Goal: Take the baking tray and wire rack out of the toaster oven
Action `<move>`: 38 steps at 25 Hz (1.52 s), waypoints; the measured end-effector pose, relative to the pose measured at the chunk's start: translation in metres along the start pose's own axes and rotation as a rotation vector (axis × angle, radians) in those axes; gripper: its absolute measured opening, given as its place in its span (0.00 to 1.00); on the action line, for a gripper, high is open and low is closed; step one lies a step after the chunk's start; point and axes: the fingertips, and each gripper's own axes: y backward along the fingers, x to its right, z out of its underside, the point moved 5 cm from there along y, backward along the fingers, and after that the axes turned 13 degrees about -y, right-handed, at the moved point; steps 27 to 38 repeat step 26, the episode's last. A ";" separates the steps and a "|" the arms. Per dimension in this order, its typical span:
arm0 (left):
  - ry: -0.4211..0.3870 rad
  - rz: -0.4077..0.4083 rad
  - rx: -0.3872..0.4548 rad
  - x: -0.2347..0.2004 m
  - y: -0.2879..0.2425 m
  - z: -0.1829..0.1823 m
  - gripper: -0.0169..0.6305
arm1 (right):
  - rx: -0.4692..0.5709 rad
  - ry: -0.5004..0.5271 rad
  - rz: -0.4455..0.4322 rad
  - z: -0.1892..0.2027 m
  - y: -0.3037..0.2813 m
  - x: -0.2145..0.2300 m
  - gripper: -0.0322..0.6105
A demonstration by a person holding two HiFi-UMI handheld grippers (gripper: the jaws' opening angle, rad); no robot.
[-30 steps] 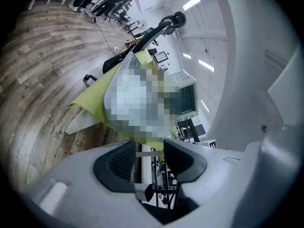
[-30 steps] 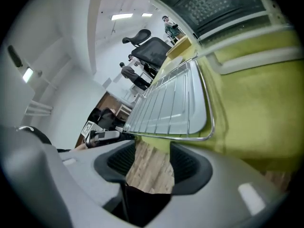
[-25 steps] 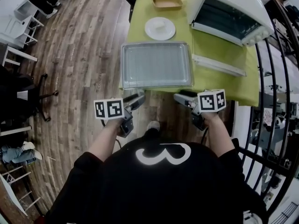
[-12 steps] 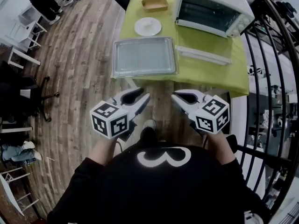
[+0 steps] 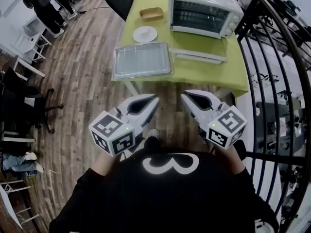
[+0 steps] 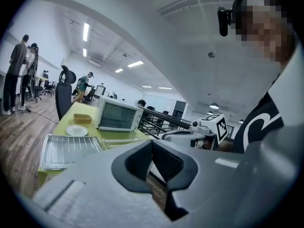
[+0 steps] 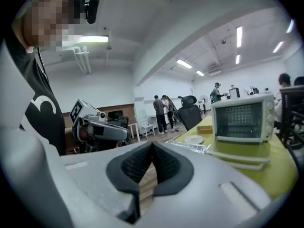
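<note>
Far left: brown wood-plank floor (image 5: 77, 81), white desks, people standing well off.

Left gripper (image 5: 153, 101): held level in front of the person's chest, over the floor, short of the table. The left gripper view shows its dark ribbed pads (image 6: 164, 158) pressed together. The jaws have just been closing; nothing is between them.

Table with lime-green cloth (image 5: 209, 74): the silver rectangular baking tray (image 5: 142, 75) sits at the near left corner, outside the oven. The wire rack (image 5: 142, 59) lies flat inside it. Neither gripper touches them.

Behind the tray: a white round plate (image 5: 145, 34), then a shallow tan rectangular dish (image 5: 151, 14).

Right of those: the white boxy toaster oven (image 5: 204, 11) at the far end of the table, front facing the person. A flat white panel (image 5: 199, 56) lies just in front of it.

Right gripper (image 5: 185, 97): mirrors the left one, also over the floor and clear of the table. The right gripper view shows its pads (image 7: 164, 163) meeting. These jaws have just been closing too; they hold nothing.

Far right: a black metal railing (image 5: 272, 57) runs beside the table.
</note>
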 end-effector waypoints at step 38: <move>-0.095 -0.006 0.044 0.053 0.016 -0.028 0.04 | 0.054 0.065 -0.071 -0.016 0.046 -0.048 0.05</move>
